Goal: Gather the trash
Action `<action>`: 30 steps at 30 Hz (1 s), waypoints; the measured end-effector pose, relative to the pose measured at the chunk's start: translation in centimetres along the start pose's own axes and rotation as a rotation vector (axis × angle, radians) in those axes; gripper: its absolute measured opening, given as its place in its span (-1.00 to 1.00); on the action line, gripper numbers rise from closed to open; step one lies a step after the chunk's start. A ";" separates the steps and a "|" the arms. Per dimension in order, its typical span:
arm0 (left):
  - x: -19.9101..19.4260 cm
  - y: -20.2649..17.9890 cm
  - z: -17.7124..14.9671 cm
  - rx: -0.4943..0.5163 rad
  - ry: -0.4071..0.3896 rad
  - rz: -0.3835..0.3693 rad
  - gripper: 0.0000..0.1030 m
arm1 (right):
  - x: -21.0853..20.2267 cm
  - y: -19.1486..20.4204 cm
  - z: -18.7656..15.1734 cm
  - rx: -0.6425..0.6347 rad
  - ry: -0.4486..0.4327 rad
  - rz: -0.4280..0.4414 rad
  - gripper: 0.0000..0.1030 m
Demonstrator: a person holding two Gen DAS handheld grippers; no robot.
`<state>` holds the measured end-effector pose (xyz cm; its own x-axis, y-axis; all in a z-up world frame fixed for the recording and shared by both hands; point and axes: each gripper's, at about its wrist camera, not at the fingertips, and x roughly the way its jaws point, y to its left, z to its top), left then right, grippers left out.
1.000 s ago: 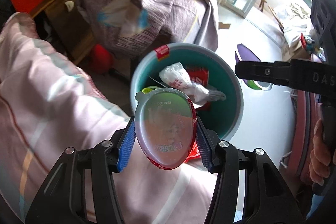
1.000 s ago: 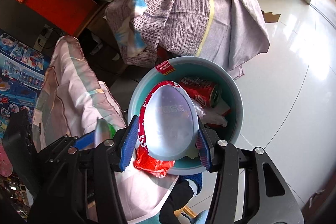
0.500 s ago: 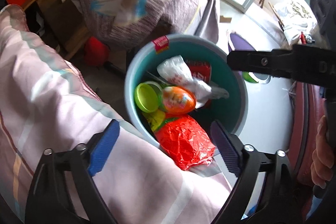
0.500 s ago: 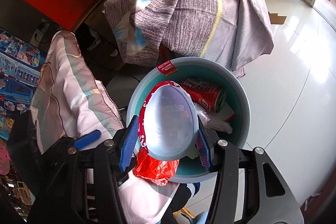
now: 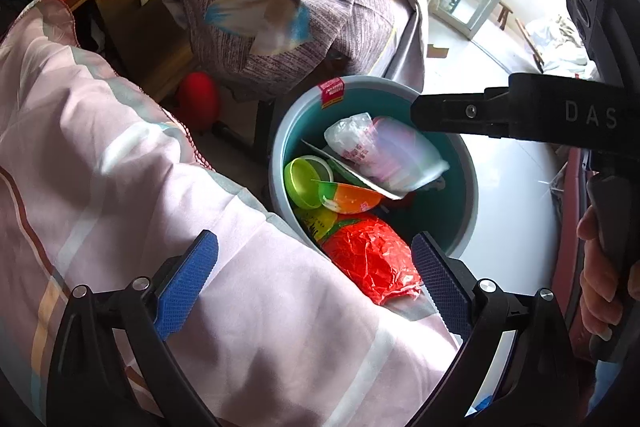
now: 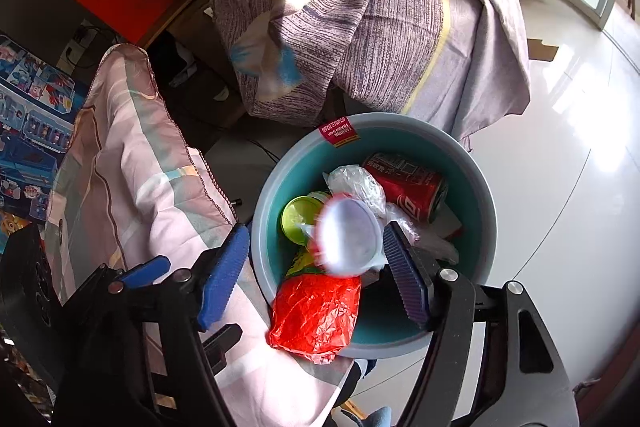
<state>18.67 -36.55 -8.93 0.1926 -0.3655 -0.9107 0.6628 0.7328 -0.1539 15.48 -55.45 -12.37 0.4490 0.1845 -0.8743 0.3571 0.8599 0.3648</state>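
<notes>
The teal bin (image 6: 486, 227) stands on the floor against the quilt's (image 5: 120, 187) edge, already holding a red can (image 6: 404, 187), a crinkly red bag (image 6: 316, 315) draped over its near rim, and light, springy cups. The left gripper (image 5: 316, 279) gapes empty, jaws opening. The right gripper's (image 6: 316, 275) jaws are opening, and the blurred plastic cup (image 6: 348, 237) drops free between them; such a thin cup likely dents, so its rim is the best hold.
</notes>
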 end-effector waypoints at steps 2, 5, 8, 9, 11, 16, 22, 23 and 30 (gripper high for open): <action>0.0 0.0 -0.1 0.001 0.000 -0.002 0.89 | -0.1 0.1 0.0 -0.001 0.002 -0.009 0.37; -0.2 -0.1 -0.2 0.003 0.000 -0.006 0.89 | -0.3 0.1 -0.1 0.001 -0.001 -0.018 0.44; -0.5 0.0 -0.4 -0.006 0.004 -0.016 0.89 | -0.6 0.1 -0.3 0.005 0.001 -0.029 0.50; -0.6 0.0 -0.4 -0.008 0.003 -0.017 0.89 | -0.7 0.1 -0.5 0.007 0.002 -0.031 0.50; -1.0 0.0 -0.5 -0.013 0.000 -0.018 0.89 | -1.1 0.1 -0.9 0.006 0.003 -0.038 0.51; -2.4 -0.1 -1.3 -0.022 -0.014 -0.017 0.90 | -2.5 0.4 -2.0 -0.002 -0.018 -0.043 0.63; -4.9 -0.3 -2.4 -0.021 -0.051 0.028 0.92 | -5.1 1.5 -3.8 -0.045 -0.073 -0.064 0.75; -5.4 -0.3 -2.6 -0.025 -0.058 0.027 0.92 | -5.5 1.8 -4.1 -0.053 -0.082 -0.072 0.80; -8.6 0.1 -4.2 -0.065 -0.117 0.058 0.92 | -8.2 2.9 -6.6 -0.105 -0.121 -0.100 0.87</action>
<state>14.05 -30.98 -2.73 0.3148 -0.3831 -0.8684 0.6006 0.7889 -0.1303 7.47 -51.36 -6.26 0.5128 0.0424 -0.8574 0.3203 0.9172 0.2369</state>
